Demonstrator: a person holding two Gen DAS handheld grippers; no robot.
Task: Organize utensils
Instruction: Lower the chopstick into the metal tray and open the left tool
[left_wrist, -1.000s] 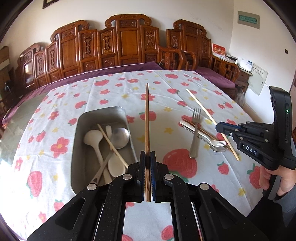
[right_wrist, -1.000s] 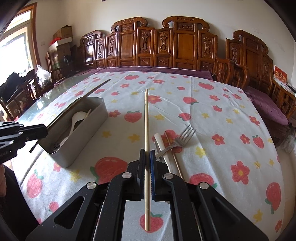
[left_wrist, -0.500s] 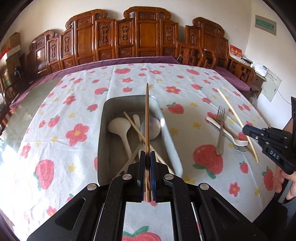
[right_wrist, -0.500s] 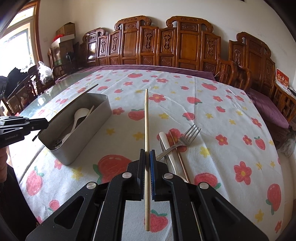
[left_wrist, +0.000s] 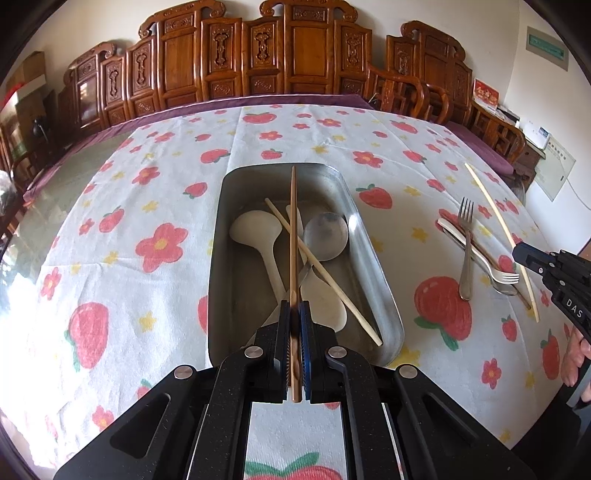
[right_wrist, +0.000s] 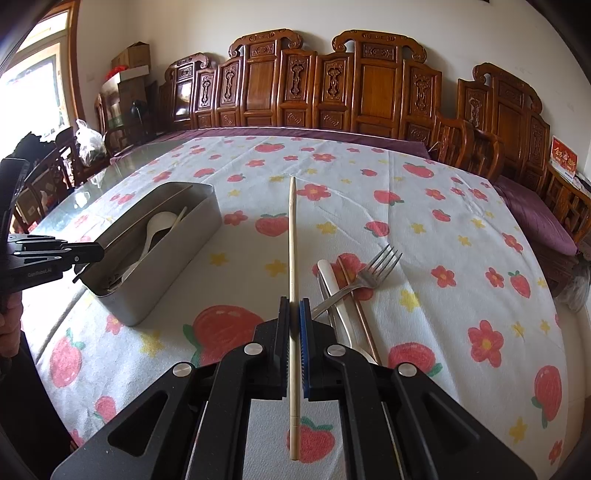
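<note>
Your round glass-topped table carries a white strawberry-and-flower printed cloth; directly on that cloth you have a rectangular grey metal tray and, well apart to its right, crossed steel forks over a white-handled utensil

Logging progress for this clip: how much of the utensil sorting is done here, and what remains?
Partly done. The metal tray already holds spoons and one pale chopstick. In hand: the left gripper is shut on a brown chopstick over the tray; the right gripper is shut on a light chopstick. Left on the cloth: two forks, a white-handled piece and another chopstick.
</note>
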